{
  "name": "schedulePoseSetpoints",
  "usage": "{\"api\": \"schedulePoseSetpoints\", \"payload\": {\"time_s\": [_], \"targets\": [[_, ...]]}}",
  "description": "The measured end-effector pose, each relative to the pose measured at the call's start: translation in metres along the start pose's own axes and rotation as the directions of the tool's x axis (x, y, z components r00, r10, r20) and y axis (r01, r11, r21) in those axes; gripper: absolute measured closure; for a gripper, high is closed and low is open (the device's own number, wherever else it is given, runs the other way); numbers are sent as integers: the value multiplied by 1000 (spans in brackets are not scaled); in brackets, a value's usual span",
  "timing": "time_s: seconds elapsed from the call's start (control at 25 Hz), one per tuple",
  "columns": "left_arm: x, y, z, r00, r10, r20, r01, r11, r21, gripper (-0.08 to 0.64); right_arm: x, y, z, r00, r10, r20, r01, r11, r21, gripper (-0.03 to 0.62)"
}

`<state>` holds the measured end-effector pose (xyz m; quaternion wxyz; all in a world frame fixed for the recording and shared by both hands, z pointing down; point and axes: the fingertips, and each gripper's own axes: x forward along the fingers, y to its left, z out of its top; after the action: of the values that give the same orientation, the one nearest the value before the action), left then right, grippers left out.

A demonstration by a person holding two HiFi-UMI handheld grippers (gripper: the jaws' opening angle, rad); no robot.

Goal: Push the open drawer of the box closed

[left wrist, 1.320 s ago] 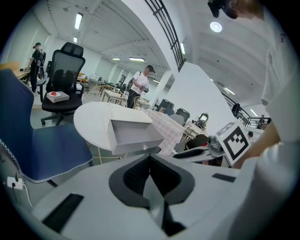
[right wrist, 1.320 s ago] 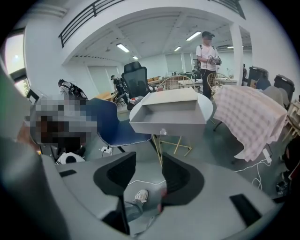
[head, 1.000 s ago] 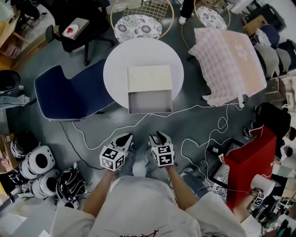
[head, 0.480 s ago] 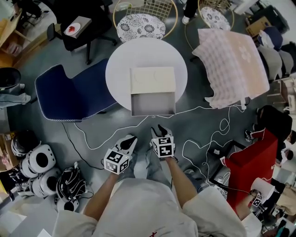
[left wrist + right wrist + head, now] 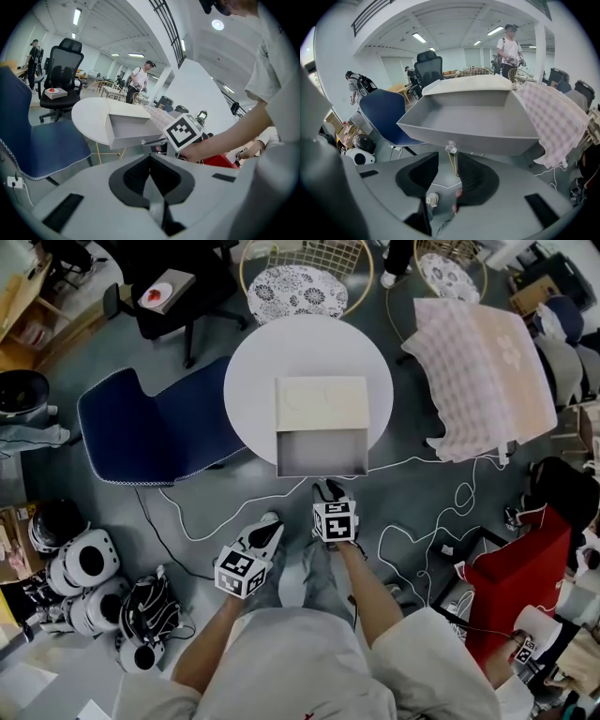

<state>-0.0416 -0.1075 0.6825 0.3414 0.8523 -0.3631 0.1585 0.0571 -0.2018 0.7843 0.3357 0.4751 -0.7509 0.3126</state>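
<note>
1. The blue chair (image 5: 150, 427) stands against the left side of the counter. A checked cloth (image 5: 487, 371) is draped over something to the right, apart from the counter. Neither lies between me and the drawer.
2. The round white counter (image 5: 253, 381) carries only the box, which sits at its middle and toward the near edge.
3. The cream box (image 5: 321, 401) sits flat, with its open side facing me.
4. The grey drawer (image 5: 322, 451) is pulled well out of the box and looks empty. Its front panel reaches the counter's near rim.
5. My right tool (image 5: 325, 487) is just short of the drawer front, pointing at it and tilted down. Its jaws have just been closing but are still parted, with nothing clamped between the pads.
6. My left tool (image 5: 270, 519) hangs lower and further back, well apart from the drawer. In the left gripper view its jaws are clenched together on nothing.
7. A white cable (image 5: 206, 531) trails over the floor under both tools, clear of the drawer.
8. In the right gripper view, the small clear knob (image 5: 450, 148) on the drawer front sits just ahead of the gap between the jaw tips, and they do not grip it.
</note>
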Motion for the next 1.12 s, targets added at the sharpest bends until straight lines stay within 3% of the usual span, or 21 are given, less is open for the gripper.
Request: {"api": "schedulePoseSetpoints", "payload": {"time_s": [0.24, 0.36, 1.12], "targets": [[-2, 3, -2, 1000, 5, -9, -5, 1000, 0, 548, 7, -5, 5, 1000, -18, 2, 18, 1000, 7, 468], [-3, 6, -5, 1000, 8, -13, -8, 1000, -1, 548, 9, -5, 8, 1000, -31, 3, 31, 999, -17, 511], [0, 6, 1, 1000, -4, -10, 4, 1000, -3, 548, 4, -7, 23, 998, -58, 4, 58, 998, -35, 515]]}}
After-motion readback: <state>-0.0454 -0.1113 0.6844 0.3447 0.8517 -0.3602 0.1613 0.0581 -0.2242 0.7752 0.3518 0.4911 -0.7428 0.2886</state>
